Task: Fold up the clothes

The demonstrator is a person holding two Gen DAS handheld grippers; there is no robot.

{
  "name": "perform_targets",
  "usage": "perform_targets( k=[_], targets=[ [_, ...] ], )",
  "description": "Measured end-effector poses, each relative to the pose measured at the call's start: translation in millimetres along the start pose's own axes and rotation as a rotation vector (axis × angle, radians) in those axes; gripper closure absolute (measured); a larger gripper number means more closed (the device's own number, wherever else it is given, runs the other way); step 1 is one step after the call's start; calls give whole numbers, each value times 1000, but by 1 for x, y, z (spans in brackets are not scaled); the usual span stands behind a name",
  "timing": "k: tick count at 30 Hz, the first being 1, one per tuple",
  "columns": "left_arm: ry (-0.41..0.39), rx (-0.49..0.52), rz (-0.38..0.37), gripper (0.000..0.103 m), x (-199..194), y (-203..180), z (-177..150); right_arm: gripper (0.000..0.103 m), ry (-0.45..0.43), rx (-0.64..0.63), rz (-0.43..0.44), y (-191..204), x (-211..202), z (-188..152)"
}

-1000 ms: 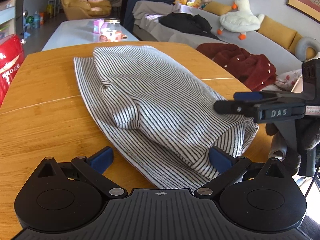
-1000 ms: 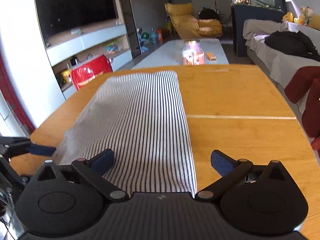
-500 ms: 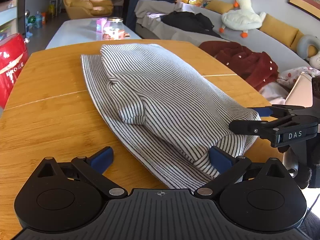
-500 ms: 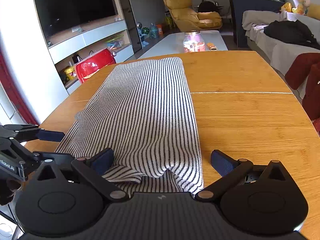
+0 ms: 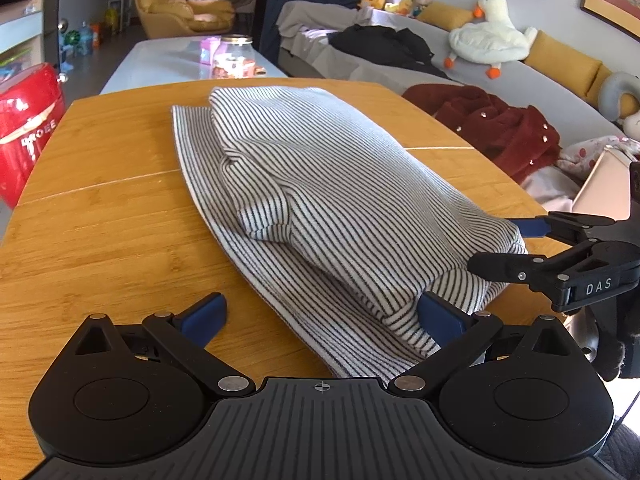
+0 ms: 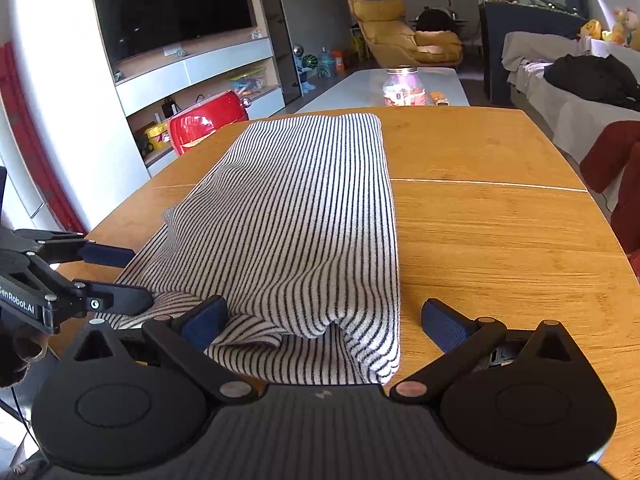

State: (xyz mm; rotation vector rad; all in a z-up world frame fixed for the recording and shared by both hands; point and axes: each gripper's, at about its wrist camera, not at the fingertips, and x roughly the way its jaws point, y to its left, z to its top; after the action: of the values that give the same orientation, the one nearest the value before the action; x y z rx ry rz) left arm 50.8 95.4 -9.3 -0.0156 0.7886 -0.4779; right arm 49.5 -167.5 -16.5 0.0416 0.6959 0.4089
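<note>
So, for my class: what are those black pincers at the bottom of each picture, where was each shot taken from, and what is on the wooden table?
Each picture comes from a camera mounted on a hand-held two-finger gripper, looking forward along its fingers. One view shows the left gripper, the other the right gripper; each also appears at the edge of the other's view. Both are open and hold nothing. On the round wooden table lies a partly folded grey-and-white striped knit garment. The grippers sit at its near end, fingers on either side of the cloth. Behind are a grey sofa and a red case.
</note>
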Motion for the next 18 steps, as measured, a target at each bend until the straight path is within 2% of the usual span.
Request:
perform_targets(
  k=[2, 4, 6, 7, 9, 12, 13, 15, 18],
  targets=[
    [-4, 2, -1, 0, -3, -3, -5, 0, 7, -54, -1, 4, -4, -6],
    [-4, 18, 0, 0, -7, -7, -10, 0, 33, -199, -27, 18, -7, -17],
    [0, 42, 5, 0, -10, -10, -13, 0, 38, -223, 22, 22, -16, -23],
    [2, 55, 8, 0, -11, -11, -15, 0, 44, -240, 19, 23, -20, -23],
    [6, 72, 17, 0, -12, -13, -17, 0, 6, -278, -10, 24, -29, -20],
    [12, 93, 34, 0, -14, -14, -19, 1, -95, -315, -40, 24, -46, -6],
    [14, 101, 39, 0, -15, -15, -19, 3, -122, -331, -37, 26, -50, -1],
    [19, 115, 50, 0, -16, -16, -20, 16, -132, -387, -10, 31, -51, 6],
    [25, 136, 67, 0, -17, -18, -22, 19, -87, -553, 52, 50, -41, 3]
  ],
)
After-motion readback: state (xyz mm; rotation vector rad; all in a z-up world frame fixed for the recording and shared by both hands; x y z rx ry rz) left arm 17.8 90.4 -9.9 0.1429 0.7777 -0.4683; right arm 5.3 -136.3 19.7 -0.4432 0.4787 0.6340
